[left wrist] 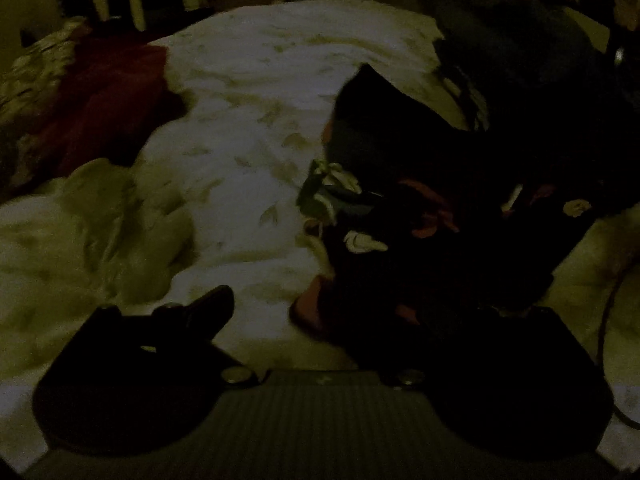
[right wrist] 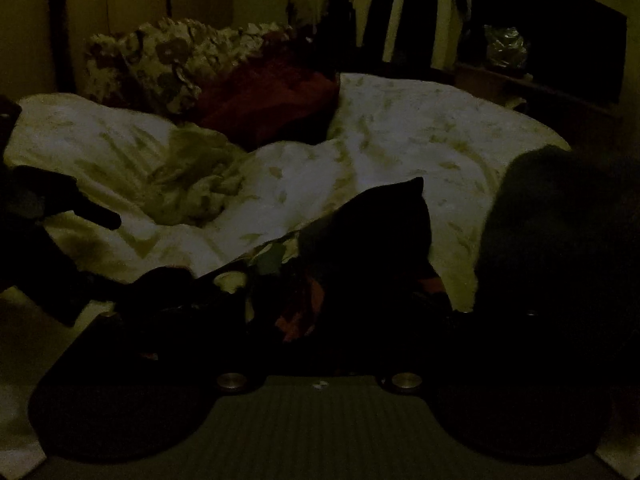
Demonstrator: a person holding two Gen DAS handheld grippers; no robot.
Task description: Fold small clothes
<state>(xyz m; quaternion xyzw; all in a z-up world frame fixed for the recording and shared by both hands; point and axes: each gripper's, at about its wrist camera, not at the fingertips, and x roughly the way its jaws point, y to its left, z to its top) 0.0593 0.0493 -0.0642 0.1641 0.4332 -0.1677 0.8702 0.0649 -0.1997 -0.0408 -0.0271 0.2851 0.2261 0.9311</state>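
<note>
On the bed, under very dim light, a white duvet (left wrist: 256, 132) with a faint leaf print is carrying a heap of small clothes. Going from left to right in the left wrist view: a dark red pillow (left wrist: 104, 96) is lying at the far left, the bare duvet is filling the middle, and the dark pile of small clothes (left wrist: 420, 216), with green-and-white and pink scraps showing in it, is sitting to the right. The left gripper (left wrist: 304, 316) is hanging low over the duvet with its 2 fingers standing apart; the left finger is over bare bedding, while the right finger is lost against the near edge of the pile, so I cannot tell whether it is touching cloth.

From the right wrist view, the floral cushion (right wrist: 160, 60) and red pillow are lying at the back, and a dark garment (right wrist: 372, 240) is rising just ahead of the right gripper (right wrist: 320, 320). Its fingers are too dark to read, so I cannot tell if they are apart or clamped on fabric.

Judging by this, the step in hand is picking 1 garment out of the heap. The next move is likely calling for closing on a single edge and drawing it onto the clear duvet at the left.
</note>
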